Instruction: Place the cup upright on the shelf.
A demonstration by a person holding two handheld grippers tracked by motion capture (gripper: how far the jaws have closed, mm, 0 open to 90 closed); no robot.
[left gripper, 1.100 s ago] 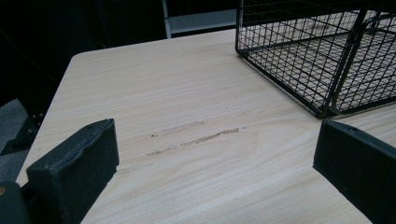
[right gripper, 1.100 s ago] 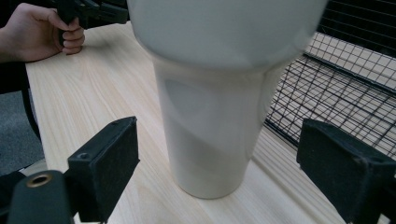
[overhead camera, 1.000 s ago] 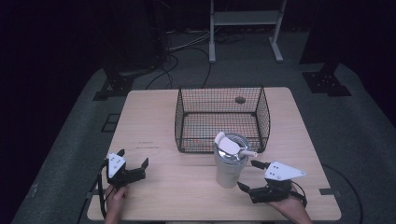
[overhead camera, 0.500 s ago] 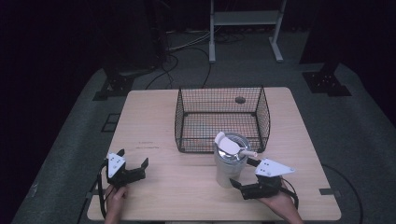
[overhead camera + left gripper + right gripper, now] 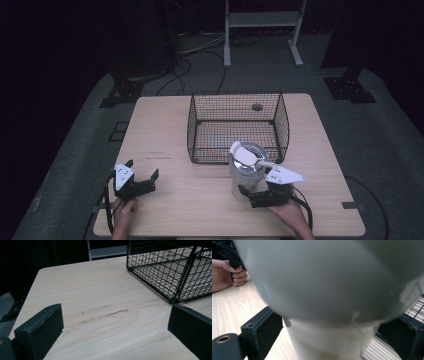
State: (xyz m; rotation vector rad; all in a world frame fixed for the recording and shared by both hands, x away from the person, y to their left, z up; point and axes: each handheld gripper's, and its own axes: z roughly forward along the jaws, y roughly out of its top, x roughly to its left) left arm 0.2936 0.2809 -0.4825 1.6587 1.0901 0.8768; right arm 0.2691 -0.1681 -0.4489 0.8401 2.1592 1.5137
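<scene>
My right gripper (image 5: 254,194), jaws spread, flanks the pale grey tumbler (image 5: 246,172); high view reveals its white lid (image 5: 244,153).

Recording lab or studio: dark surrounds, grey carpet (image 5: 380,145), floor cables (image 5: 200,50), stand bases (image 5: 350,90), 1 bare wooden table (image 5: 165,120).

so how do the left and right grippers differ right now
The left gripper has bare table between its open jaws; the right gripper has its jaws either side of the cup. The left sits far from the basket, the right close by it. Both are hand-held and open.
</scene>
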